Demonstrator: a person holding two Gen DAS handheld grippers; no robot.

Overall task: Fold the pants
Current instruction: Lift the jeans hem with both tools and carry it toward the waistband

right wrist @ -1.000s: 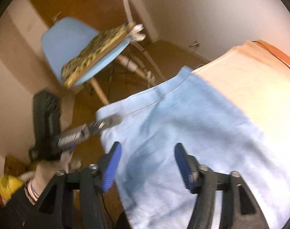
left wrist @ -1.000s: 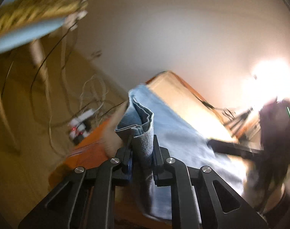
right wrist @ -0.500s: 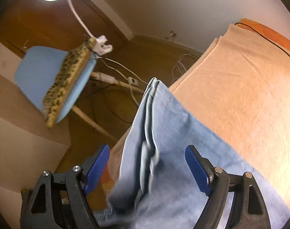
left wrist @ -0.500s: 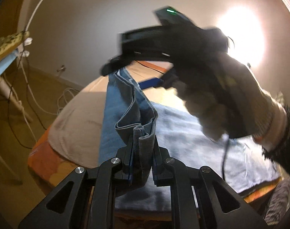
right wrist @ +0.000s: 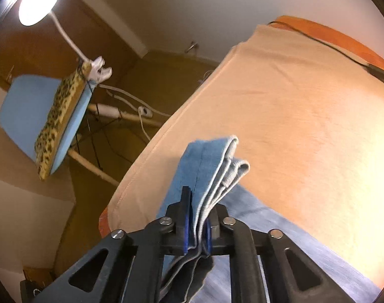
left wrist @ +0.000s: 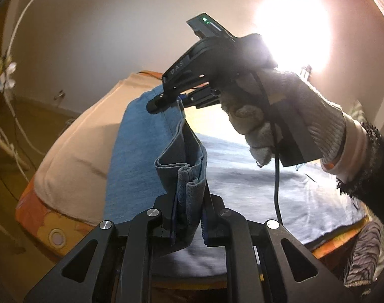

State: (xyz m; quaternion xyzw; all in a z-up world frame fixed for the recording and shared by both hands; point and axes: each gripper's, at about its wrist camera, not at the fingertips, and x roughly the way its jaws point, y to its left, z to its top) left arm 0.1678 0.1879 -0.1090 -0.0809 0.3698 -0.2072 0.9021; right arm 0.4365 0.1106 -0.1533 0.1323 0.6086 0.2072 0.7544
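Half a second back the right gripper [right wrist: 195, 223] stood wide open over the pants [left wrist: 139, 151]; now it is clenched on a bunched edge of them, several layers stacked between its blue pads [right wrist: 185, 227]. From the left view that gripper [left wrist: 178, 99] pinches the cloth at the far end of a raised ridge, while the left gripper [left wrist: 188, 217] is clamped on the near end of the same ridge, as it was earlier. Between the two grips the denim hangs lifted; the remaining cloth lies spread across the bed [right wrist: 293, 116], reaching toward its near edge.

Judging by the drape, the pants are soft and limp, light enough to lift but heavy enough to sag between grips. Thick hems and seams look like the surest places to hold; single layers would likely slip or stretch.

Which part of the pants each gripper has, waistband or leg hem, I cannot tell. A glaring light [left wrist: 293, 22] washes out the far right of the bed in the left view, and the gloved hand [left wrist: 280, 116] hides cloth behind it. In the right view the lower pants are blurred and cut off by the frame.
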